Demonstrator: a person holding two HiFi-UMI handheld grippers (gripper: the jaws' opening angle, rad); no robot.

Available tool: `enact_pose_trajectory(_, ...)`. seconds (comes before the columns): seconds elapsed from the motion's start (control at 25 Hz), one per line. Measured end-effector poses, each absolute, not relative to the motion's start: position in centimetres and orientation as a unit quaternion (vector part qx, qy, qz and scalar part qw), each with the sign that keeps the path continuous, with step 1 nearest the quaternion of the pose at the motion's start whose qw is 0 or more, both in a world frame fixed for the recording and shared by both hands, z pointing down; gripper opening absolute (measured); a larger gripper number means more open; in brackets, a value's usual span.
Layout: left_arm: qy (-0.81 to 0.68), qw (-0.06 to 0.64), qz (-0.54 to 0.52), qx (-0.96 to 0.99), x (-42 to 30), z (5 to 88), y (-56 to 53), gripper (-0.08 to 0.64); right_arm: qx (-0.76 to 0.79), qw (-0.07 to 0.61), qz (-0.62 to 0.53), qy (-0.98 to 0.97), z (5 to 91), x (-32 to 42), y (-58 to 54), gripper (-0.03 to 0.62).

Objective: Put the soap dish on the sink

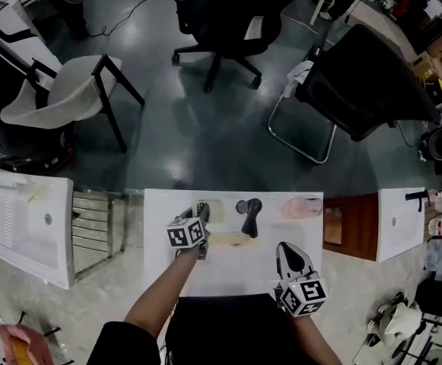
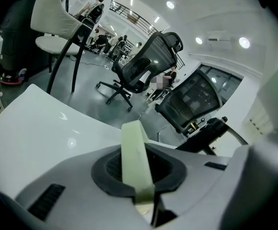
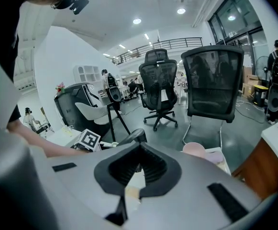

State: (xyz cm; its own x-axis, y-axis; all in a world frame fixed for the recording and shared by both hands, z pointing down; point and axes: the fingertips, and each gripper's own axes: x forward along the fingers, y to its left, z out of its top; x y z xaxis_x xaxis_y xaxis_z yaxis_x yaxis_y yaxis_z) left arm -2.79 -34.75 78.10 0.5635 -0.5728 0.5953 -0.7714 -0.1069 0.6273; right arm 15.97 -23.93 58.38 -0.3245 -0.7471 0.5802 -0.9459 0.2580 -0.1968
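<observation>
The soap dish (image 1: pixel 211 208) is pale green and lies at the back left of the white sink top (image 1: pixel 228 268), beside the black faucet (image 1: pixel 249 216). My left gripper (image 1: pixel 202 217) is shut on its edge. In the left gripper view the soap dish (image 2: pixel 135 155) stands as a pale green strip pinched between the jaws of the left gripper (image 2: pixel 143 195). My right gripper (image 1: pixel 287 249) hovers over the front right of the sink top, shut and holding nothing. The right gripper (image 3: pixel 125 194) looks toward the faucet (image 3: pixel 131 137) and the left gripper's marker cube (image 3: pixel 88 140).
A pink cup (image 1: pixel 303 206) stands at the sink top's back right corner. A beige bar (image 1: pixel 232 239) lies in front of the faucet. A metal rack (image 1: pixel 95 223) and another white sink (image 1: pixel 27 223) are to the left, a wooden cabinet (image 1: pixel 350 223) to the right. Office chairs (image 1: pixel 221 21) stand on the floor beyond.
</observation>
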Motion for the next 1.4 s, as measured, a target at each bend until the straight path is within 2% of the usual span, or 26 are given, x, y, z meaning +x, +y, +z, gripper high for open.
enact_pose_trajectory(0.68, -0.498, 0.434, 0.171, 0.732, -4.9, 79.1, -34.9, 0.228, 0.545, 0.192, 0.260, -0.773, 58.8, 15.9, -23.4, -0.002)
enact_pose_trajectory(1.4, -0.535, 0.416, 0.168, 0.716, -7.4, 77.5, -34.8, 0.250, 0.537, 0.177, 0.259, -0.783, 57.9, 16.3, -23.1, -0.002)
